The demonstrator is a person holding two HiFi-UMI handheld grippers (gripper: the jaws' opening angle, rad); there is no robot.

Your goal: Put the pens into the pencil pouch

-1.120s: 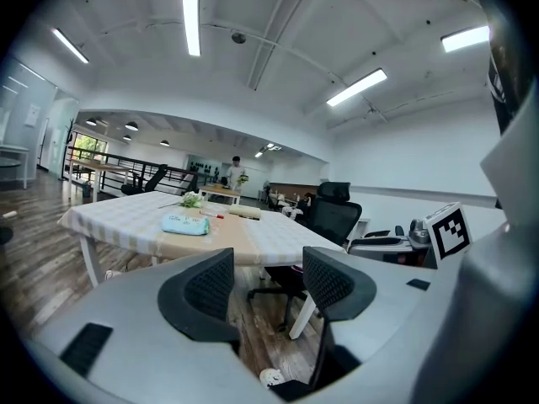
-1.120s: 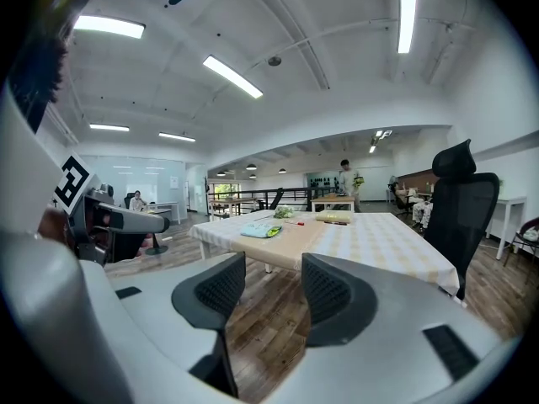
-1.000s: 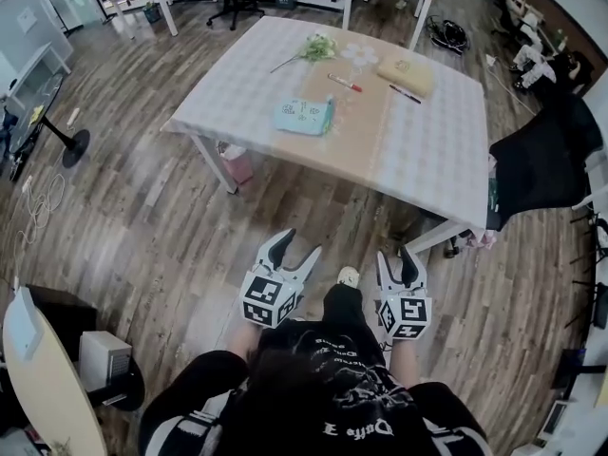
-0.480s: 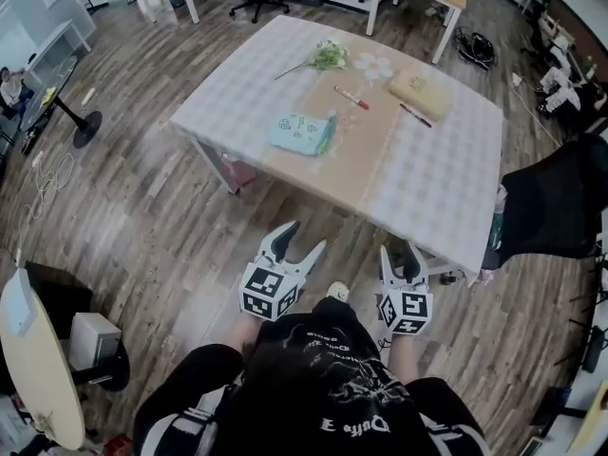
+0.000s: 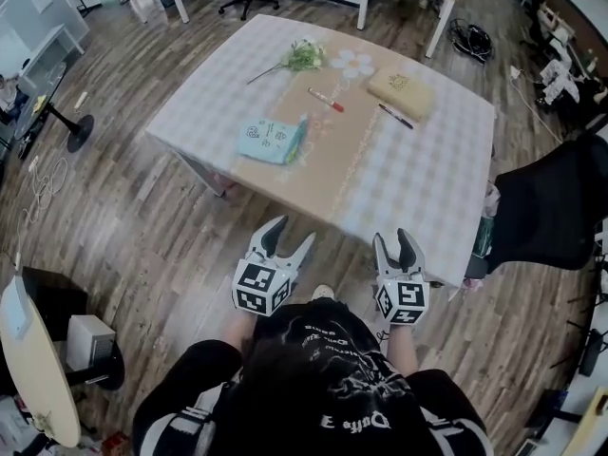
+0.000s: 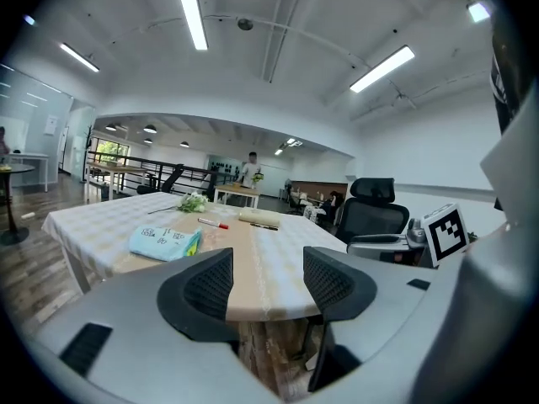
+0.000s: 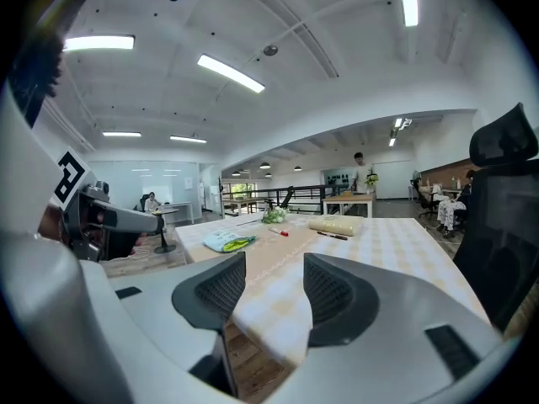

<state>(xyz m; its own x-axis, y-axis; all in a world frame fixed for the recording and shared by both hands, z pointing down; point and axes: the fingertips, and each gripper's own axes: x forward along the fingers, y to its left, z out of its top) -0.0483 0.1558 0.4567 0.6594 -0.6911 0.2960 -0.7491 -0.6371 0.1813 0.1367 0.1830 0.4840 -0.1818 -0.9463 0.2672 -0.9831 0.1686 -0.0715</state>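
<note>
A table under a checked cloth (image 5: 418, 183) stands ahead of me. On it lie a light blue pouch with a green edge (image 5: 271, 141), a red-and-white pen (image 5: 326, 100) and a dark pen (image 5: 395, 116) beside a tan flat case (image 5: 400, 90). My left gripper (image 5: 291, 235) and right gripper (image 5: 393, 239) hover open and empty over the floor, just short of the table's near edge. In the left gripper view the pouch (image 6: 164, 242) and red pen (image 6: 212, 223) lie beyond the open gripper (image 6: 268, 280). The right gripper view shows the pouch (image 7: 227, 242) past its open gripper (image 7: 274, 289).
A flower sprig (image 5: 302, 57) and a white flower-shaped mat (image 5: 353, 63) lie at the table's far side. A black office chair (image 5: 551, 207) stands right of the table. A round table (image 5: 33, 369) and a small box are at lower left. More desks stand behind.
Both grippers and the person have moved forward, so the table's near edge is now close in front of the jaws. The jaws stay equally open; things on the table have not moved.
</note>
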